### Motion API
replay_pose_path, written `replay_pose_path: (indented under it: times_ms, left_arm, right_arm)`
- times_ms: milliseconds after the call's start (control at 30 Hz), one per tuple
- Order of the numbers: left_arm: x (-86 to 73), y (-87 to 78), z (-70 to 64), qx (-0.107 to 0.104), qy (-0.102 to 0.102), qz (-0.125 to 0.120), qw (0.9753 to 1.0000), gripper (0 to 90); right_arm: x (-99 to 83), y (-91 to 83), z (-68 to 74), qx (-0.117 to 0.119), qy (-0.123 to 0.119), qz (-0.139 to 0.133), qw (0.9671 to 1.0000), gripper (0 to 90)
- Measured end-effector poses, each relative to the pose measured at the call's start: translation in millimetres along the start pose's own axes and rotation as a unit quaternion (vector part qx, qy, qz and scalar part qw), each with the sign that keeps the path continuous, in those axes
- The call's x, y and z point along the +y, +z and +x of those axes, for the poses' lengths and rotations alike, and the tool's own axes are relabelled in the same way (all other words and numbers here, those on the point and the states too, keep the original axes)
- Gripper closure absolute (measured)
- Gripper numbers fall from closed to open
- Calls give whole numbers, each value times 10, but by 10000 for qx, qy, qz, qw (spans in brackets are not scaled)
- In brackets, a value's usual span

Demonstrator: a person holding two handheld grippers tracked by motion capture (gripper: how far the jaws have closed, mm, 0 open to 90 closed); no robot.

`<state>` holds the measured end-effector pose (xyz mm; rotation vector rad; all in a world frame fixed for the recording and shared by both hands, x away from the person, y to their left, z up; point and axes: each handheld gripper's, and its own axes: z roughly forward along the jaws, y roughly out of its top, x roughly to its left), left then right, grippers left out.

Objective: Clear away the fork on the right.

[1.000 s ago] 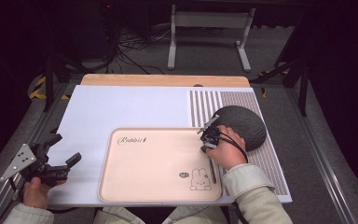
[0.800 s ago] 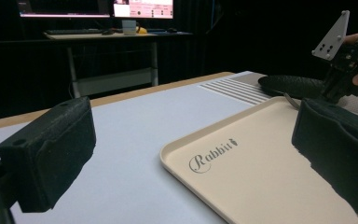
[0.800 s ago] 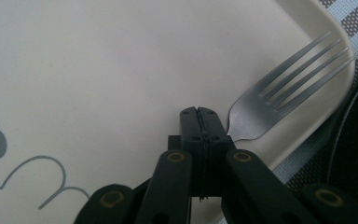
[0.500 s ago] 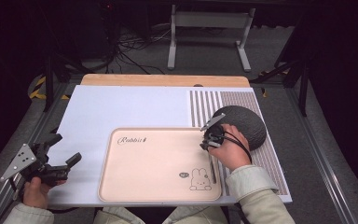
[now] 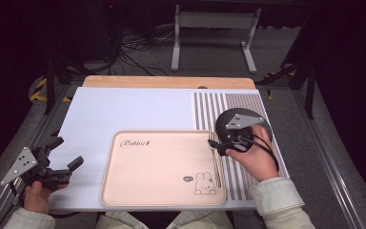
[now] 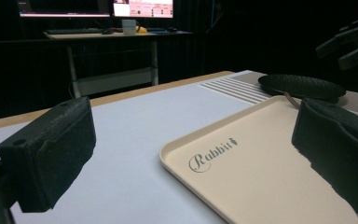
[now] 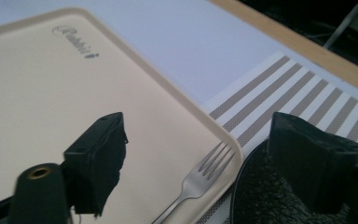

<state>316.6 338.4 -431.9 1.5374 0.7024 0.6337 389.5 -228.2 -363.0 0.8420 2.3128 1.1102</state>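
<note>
A silver fork point(image 5: 216, 164) lies along the right edge of a beige tray point(image 5: 157, 186) printed with "Rabbit" and a small rabbit. My right gripper point(image 5: 218, 145) hovers over the fork's tines, open. In the right gripper view its jaws stand wide apart point(image 7: 200, 140) on either side of the fork point(image 7: 200, 179), without touching it. A black round plate point(image 5: 245, 125) sits on the striped mat just right of the tray. My left gripper point(image 5: 66, 153) is open at the table's left front, empty, jaws apart point(image 6: 191, 135) and facing the tray point(image 6: 261, 182).
A white mat point(image 5: 124, 112) covers the table, with a grey-striped mat point(image 5: 219, 107) on its right part. A wooden edge point(image 5: 167, 82) runs along the back. Beyond it are a metal stand point(image 5: 214, 28) and cables on the floor.
My right hand has drawn back slightly toward the person, off the plate's left rim. The left gripper has stayed in place.
</note>
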Motion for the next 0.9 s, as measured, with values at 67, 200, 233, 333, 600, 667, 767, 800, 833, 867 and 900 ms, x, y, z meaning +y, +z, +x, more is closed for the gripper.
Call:
replay_pose_path:
  times_ms: [67,200,233,333,600,667,767,800,833,867,900]
  left_arm:
    - [-1,0,3,5,-7,17,10000,4]
    - [-1,-2,3,6,-5,25,10000,4]
    - [-1,-3,4,6,-5,25,10000,4]
    - [-4,0,5,16,-14,-15,10000,4]
    - [-3,-3,3,19,-12,-20,10000,4]
    - [-2,-6,4,19,-10,-16,10000,4]
    - [-1,-8,4,9,-3,-8,10000,4]
    - [-3,-5,2,13,-4,-26,10000,4]
    - [-3,-4,1,13,-1,-26,10000,4]
    - [-3,-4,0,10,-1,-31,10000,3]
    - [-3,-3,-2,11,-1,-32,10000,4]
  right_arm:
    - [-23,-69,-15,-35,-1,-196,9998,171]
    - [-95,-200,-51,-138,89,-586,9981,126]
    - [-124,-237,-64,-175,153,-674,9975,120]
    - [-200,-321,-90,-203,232,-875,9957,118]
    - [-468,-530,-155,-399,334,-1447,9881,117]
    - [-582,-587,-172,-427,369,-1638,9849,117]
    - [-691,-622,-190,-446,367,-1799,9820,116]
    - [-761,-641,-197,-465,401,-1869,9805,115]
    - [-852,-654,-209,-449,466,-1959,9785,112]
    - [-926,-660,-222,-455,506,-2014,9771,112]
    - [-997,-663,-232,-463,580,-2071,9755,112]
